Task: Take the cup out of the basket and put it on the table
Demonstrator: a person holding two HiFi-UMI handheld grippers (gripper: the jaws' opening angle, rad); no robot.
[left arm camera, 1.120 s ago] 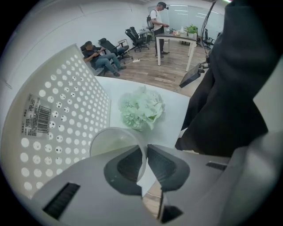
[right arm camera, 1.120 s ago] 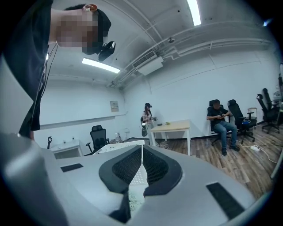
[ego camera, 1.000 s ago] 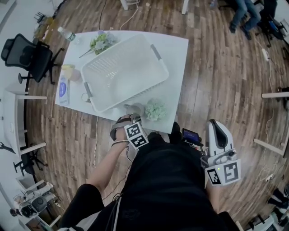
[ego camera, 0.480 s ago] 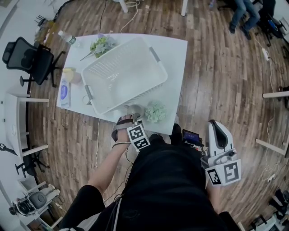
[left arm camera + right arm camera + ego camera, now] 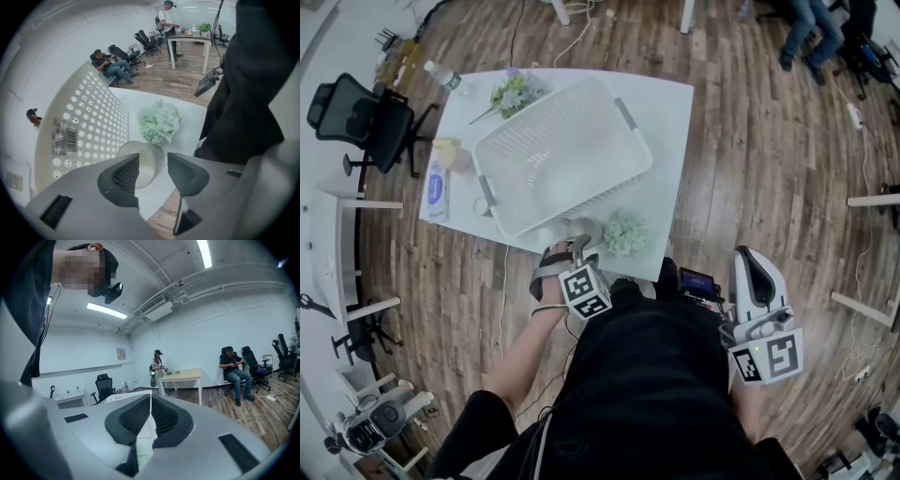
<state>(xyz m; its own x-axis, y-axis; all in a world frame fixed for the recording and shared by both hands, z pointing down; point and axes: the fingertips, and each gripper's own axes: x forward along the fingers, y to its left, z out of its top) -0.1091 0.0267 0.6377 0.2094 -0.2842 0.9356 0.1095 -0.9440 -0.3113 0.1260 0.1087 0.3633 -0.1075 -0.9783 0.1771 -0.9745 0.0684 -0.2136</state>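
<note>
The cup (image 5: 574,228) sits on the table (image 5: 667,131) by the basket (image 5: 558,150), so the left gripper (image 5: 152,169) has just been opening to free it; the right gripper (image 5: 150,416) is closed, empty.

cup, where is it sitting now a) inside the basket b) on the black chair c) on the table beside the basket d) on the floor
C: the cup stands on the white table outside the basket, next to the green flower ball.
</note>
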